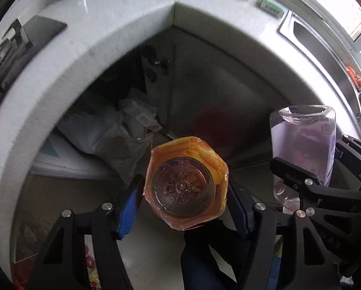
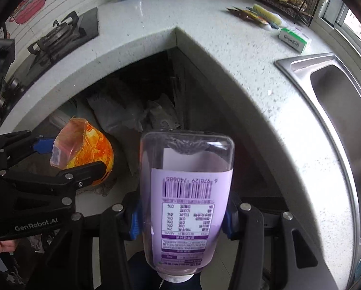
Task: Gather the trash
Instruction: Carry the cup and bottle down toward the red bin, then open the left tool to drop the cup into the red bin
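The white L-shaped counter (image 2: 204,55) wraps a dark open nook below, where crumpled grey bags (image 1: 112,130) lie. My right gripper (image 2: 181,213) pinches a purple-labelled clear bottle (image 2: 187,193) upside down, and my left gripper (image 1: 185,205) clamps an orange-wrapped bottle (image 1: 186,181), both over that nook. I judge it best to find the bin before either grip loosens, since I see none.
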A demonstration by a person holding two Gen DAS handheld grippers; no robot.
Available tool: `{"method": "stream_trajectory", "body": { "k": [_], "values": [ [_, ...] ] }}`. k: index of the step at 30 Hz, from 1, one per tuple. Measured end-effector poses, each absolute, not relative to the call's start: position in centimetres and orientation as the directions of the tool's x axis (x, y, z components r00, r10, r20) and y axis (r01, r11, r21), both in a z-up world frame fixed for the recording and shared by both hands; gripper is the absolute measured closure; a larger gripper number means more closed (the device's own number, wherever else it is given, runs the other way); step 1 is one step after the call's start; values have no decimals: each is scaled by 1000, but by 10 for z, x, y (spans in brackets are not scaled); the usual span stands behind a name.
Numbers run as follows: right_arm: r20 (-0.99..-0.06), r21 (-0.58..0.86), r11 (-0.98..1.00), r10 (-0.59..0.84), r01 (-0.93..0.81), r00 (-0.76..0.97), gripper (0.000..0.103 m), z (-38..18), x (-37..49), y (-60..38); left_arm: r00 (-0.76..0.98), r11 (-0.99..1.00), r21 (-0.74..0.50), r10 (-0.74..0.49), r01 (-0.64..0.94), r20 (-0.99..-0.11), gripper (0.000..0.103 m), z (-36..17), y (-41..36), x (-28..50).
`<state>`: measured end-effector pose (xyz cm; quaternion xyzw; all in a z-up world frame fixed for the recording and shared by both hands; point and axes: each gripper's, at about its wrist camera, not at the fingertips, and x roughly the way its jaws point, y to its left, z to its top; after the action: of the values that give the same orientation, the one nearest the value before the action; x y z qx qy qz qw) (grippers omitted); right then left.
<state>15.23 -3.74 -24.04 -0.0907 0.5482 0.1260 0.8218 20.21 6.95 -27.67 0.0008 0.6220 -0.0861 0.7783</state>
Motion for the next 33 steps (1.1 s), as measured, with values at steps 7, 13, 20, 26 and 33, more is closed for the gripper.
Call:
{"method": "stream_trajectory", "body": {
  "k": [7, 13, 20, 26, 33],
  "values": [
    [-937, -5, 965, 87, -263, 339, 55, -320, 177, -49, 161, 984, -135, -153, 118, -975, 39, -363, 62, 220],
    [-940, 13, 984, 72, -175, 335, 55, -385, 197, -68, 116, 982, -143, -157, 123, -981, 39, -435, 50, 237],
    [-952, 16, 995, 45, -97, 303, 55, -439, 210, -86, 64, 967, -177, -192, 183, -979, 38, -495, 30, 246],
    [-959, 5, 1000, 14, -29, 284, 55, -455, 213, -89, 31, 968, -162, -171, 189, -985, 23, -520, 22, 252],
    [-968, 16, 999, 28, -49, 251, 55, -458, 216, -88, 47, 975, -112, -123, 193, -991, 23, -511, 32, 246]
  ]
}}
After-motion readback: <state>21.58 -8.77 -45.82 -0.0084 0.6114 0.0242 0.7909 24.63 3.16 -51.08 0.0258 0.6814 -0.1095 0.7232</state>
